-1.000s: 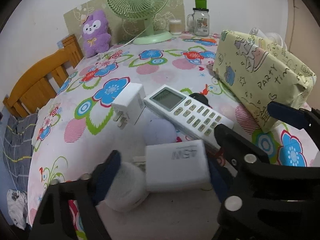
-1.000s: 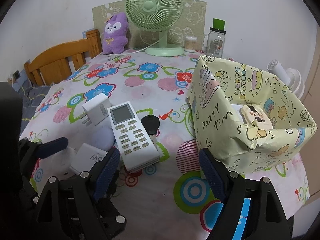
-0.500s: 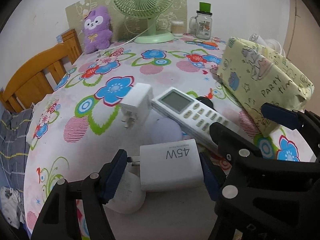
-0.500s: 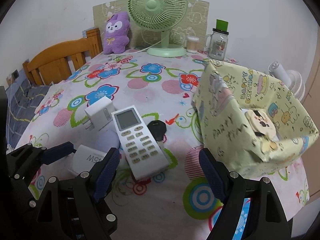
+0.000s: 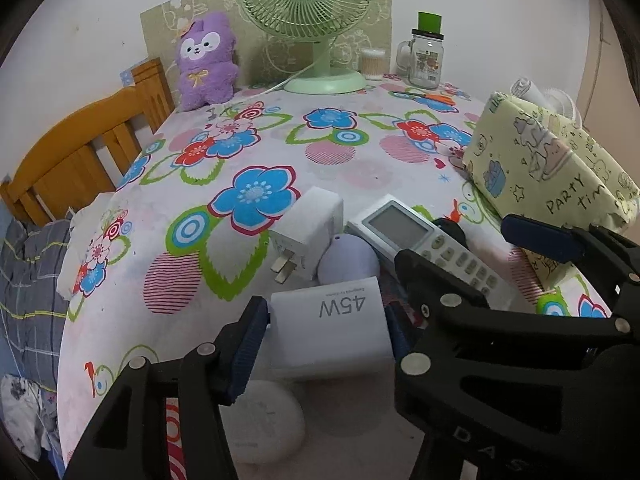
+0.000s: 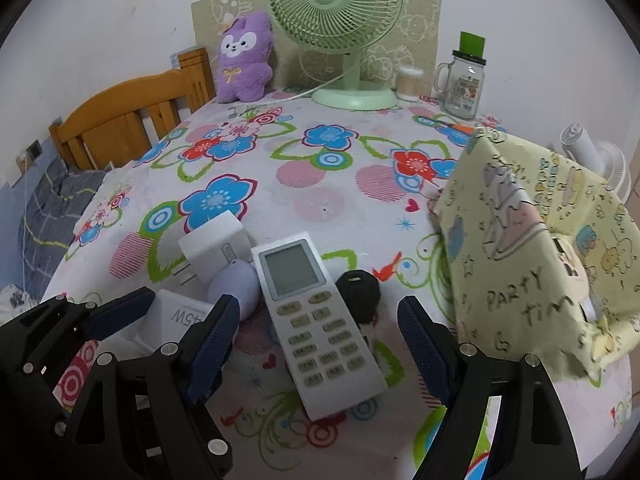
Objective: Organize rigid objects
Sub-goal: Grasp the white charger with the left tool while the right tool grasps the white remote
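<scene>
Pretty cramped near the front: white square plug adapter [image 6: 214, 242], lilac egg-shaped thing [image 6: 236, 284], white remote control [image 6: 316, 320] and black key fob [image 6: 357, 290] all bunched together. Yellow paper-wrapped box [image 6: 536, 248] walls off the right. Floral tablecloth [image 6: 320, 176] behind them is open up to the green desk fan [image 6: 340, 40].

Charger's [image 5: 332, 330] small print unreadable

table [image 6: 280, 184] covered with a flower-print cloth. resting on it: white remote control [image 6: 316, 320], black key fob [image 6: 358, 290] touching its right side, white plug adapter [image 6: 214, 246], lavender rounded object [image 6: 236, 286], white pebble-shaped object [image 5: 262, 420], yellow party-print box [image 6: 532, 240]. at far edge: green fan [image 6: 344, 40], purple plush [image 6: 244, 60], glass mug jar [image 6: 464, 80], cotton-swab tub [image 6: 408, 83].
</scene>
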